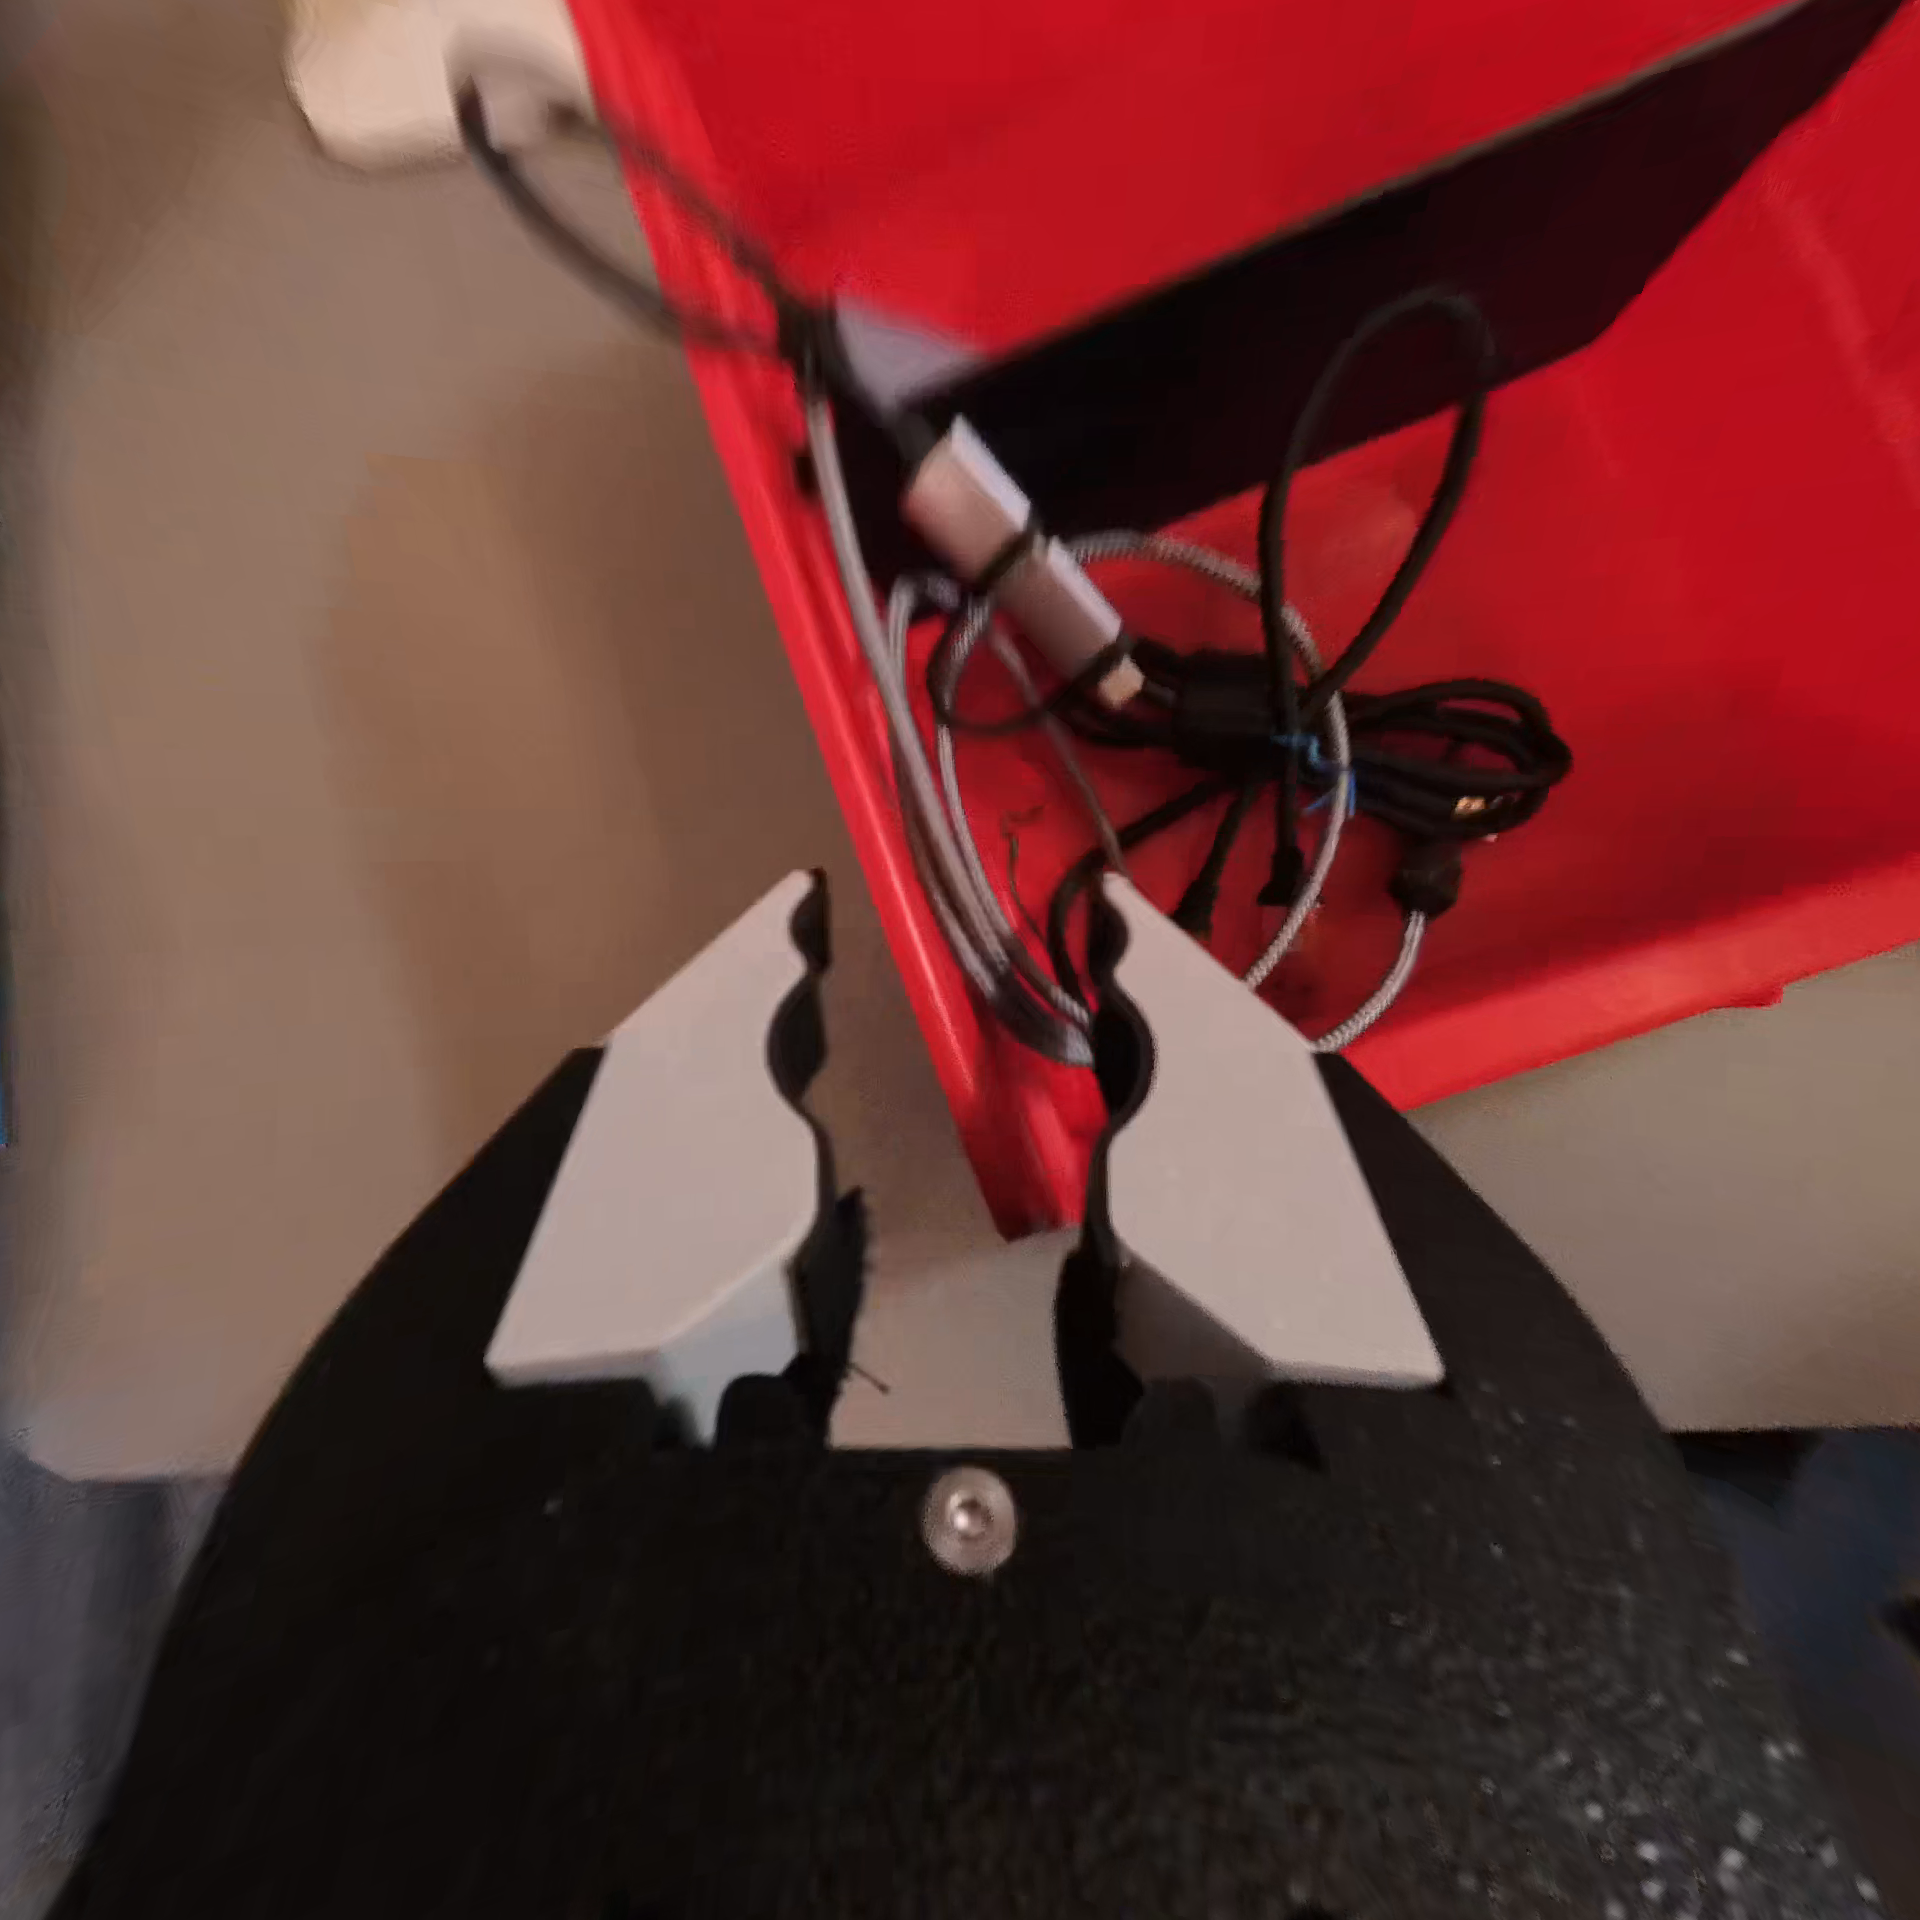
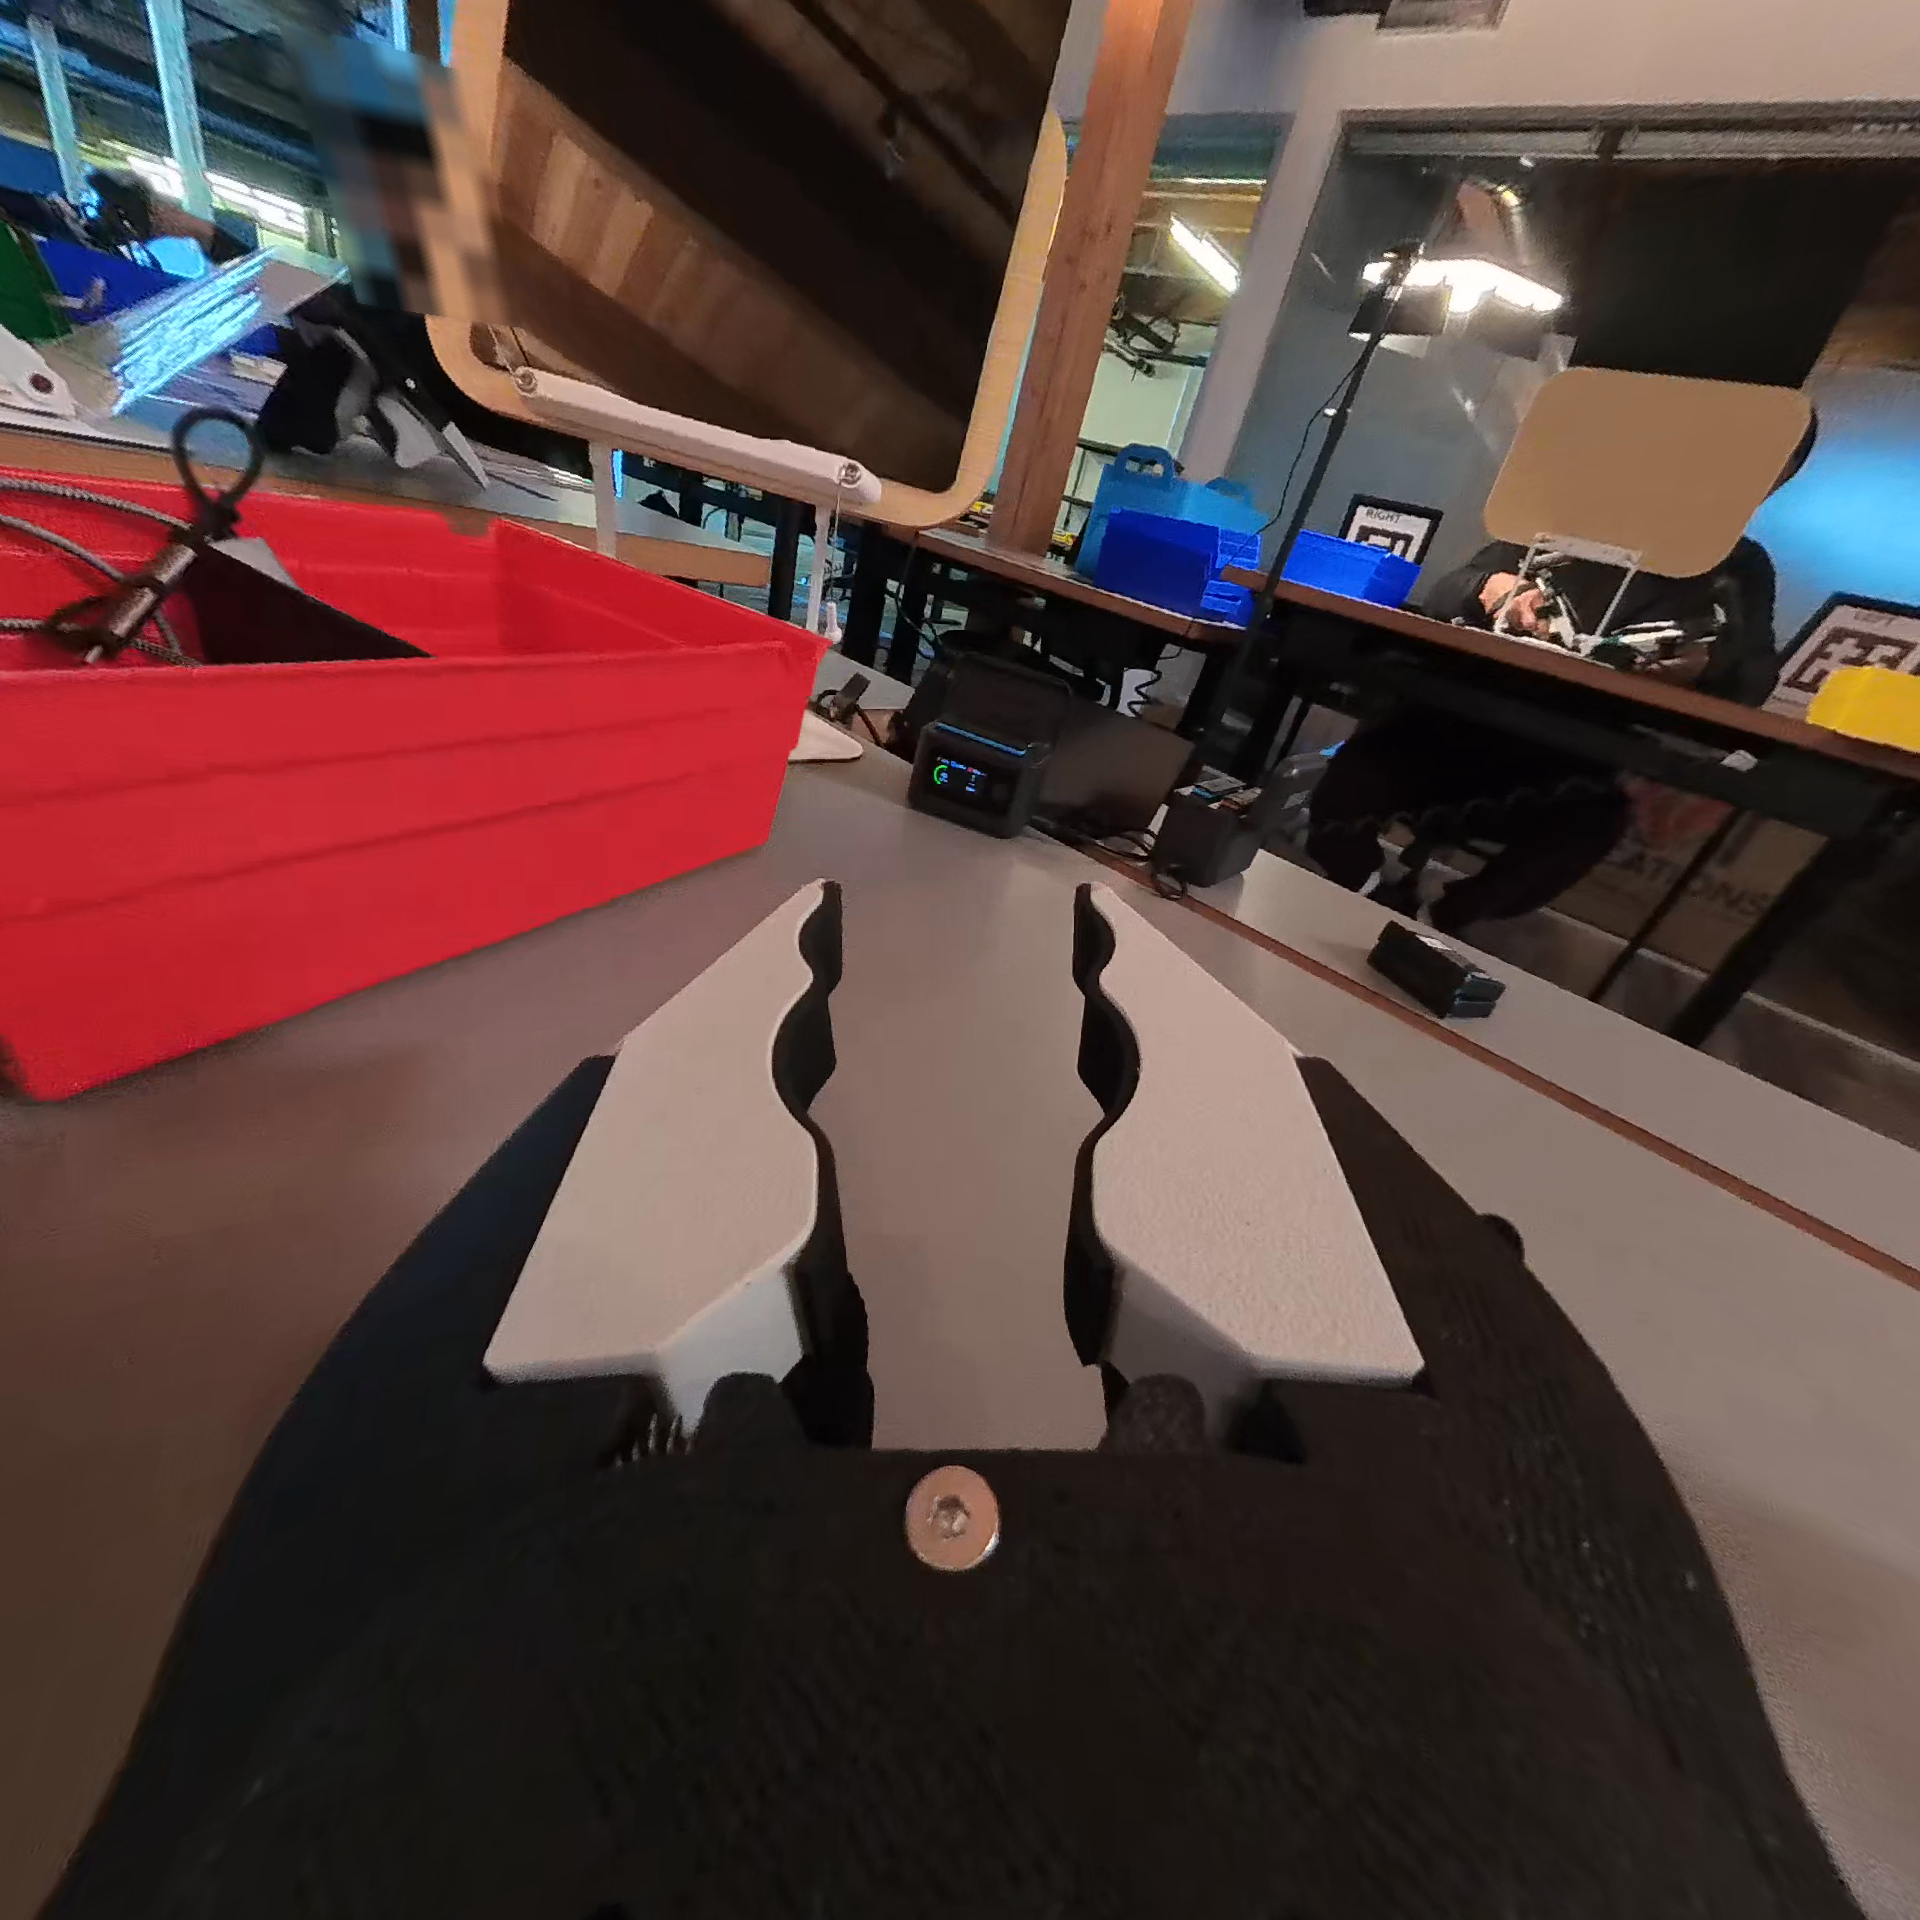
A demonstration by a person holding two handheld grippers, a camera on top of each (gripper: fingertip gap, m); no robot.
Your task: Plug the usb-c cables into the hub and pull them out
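A grey USB hub (image 1: 1003, 545) lies in a red bin (image 1: 1558, 644), tied to a black panel (image 1: 1299, 343). A tangle of black and grey braided cables (image 1: 1299, 748) lies beside it, with loose plug ends (image 1: 1429, 883) on the bin floor. My left gripper (image 1: 961, 883) is open and empty, hovering over the bin's near rim. The left wrist view is blurred. My right gripper (image 2: 951, 894) is open and empty, low over the grey table (image 2: 945, 1143), to the right of the red bin (image 2: 416, 769). The hub (image 2: 135, 603) with a cable loop pokes above the rim.
A white block (image 1: 416, 94) sits on the table beyond the bin's far corner. A small black device with a lit screen (image 2: 982, 774) and a black box (image 2: 1434, 971) lie on the table. A person (image 2: 1558, 665) sits at another table behind.
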